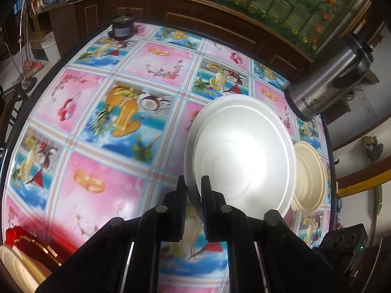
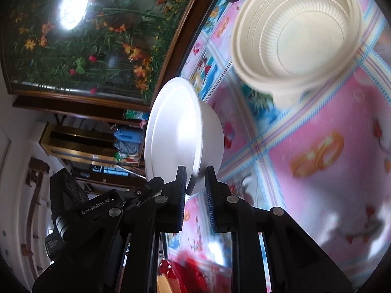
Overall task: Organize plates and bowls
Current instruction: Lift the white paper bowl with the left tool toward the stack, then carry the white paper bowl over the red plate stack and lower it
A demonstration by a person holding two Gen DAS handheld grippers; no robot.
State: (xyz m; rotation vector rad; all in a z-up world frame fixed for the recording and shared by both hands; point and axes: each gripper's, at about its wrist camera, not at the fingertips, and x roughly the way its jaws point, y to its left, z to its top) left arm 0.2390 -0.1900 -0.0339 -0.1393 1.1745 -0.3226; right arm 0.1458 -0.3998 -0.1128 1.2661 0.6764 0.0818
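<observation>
A white foam bowl (image 1: 242, 151) hangs tilted above the table, its hollow facing the left wrist camera. My left gripper (image 1: 194, 188) is shut on its near rim. In the right wrist view the same bowl (image 2: 180, 127) shows side-on, and my right gripper (image 2: 195, 183) is closed on its lower edge. The black body of the left gripper (image 2: 73, 195) reaches the rim from the left. A stack of cream ribbed bowls (image 1: 309, 175) (image 2: 298, 36) rests on the table just beyond the white bowl.
The round table (image 1: 97, 146) has a bright pink and blue picture cloth. A steel thermos (image 1: 327, 78) stands at its far right edge and a dark jar (image 1: 122, 28) at the back. A red holder (image 1: 24, 241) with cream plates (image 1: 14, 268) sits near left.
</observation>
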